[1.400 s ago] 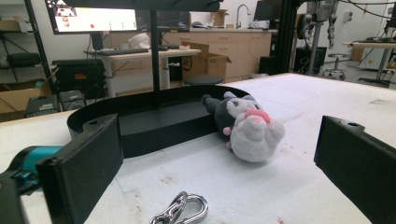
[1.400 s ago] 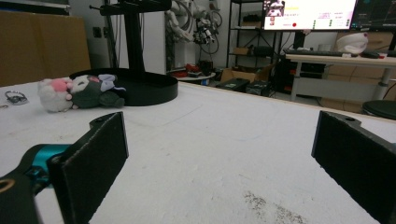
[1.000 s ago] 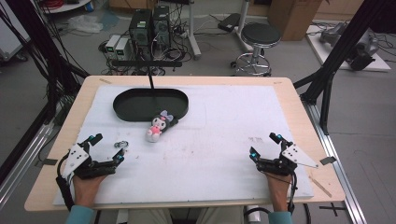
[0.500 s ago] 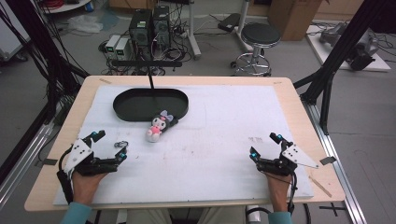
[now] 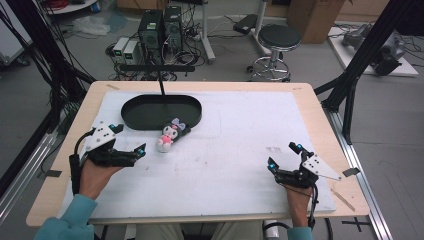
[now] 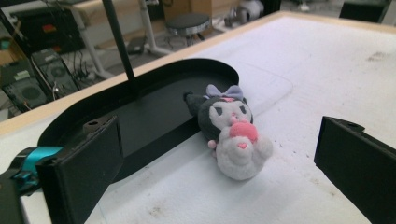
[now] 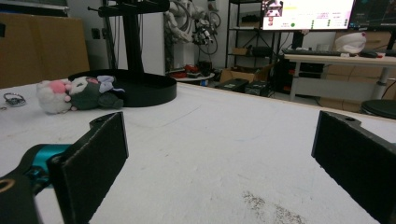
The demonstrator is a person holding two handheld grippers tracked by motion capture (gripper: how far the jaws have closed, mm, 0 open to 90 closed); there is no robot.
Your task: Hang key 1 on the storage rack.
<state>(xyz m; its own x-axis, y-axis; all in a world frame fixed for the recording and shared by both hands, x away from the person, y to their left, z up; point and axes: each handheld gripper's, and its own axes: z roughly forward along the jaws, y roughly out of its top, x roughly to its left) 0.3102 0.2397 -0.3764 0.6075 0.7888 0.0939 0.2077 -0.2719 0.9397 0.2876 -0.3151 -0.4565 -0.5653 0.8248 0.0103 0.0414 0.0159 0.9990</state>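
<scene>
A small plush toy (image 5: 170, 134) with a dark head, a lilac bow and a pale body lies on the white mat, its head against the front rim of a black oval tray (image 5: 161, 111). My left gripper (image 5: 130, 138) is open just left of the toy and points at it. In the left gripper view the plush toy (image 6: 231, 133) lies ahead between the two black fingers (image 6: 88, 168), apart from both. My right gripper (image 5: 283, 155) rests open near the front right of the mat with nothing between its jaws; the plush toy (image 7: 74, 95) shows far off in its view.
A black post (image 5: 161, 86) with a crossbar rises from the tray's back. A small metal ring-like item (image 7: 14, 99) lies on the mat beyond the toy. The white mat (image 5: 240, 130) covers the wooden table. A stool (image 5: 279, 37) and computers stand behind the table.
My left gripper has moved forward and to the right, closer to the plush toy. The right gripper and the toy have stayed where they were.
</scene>
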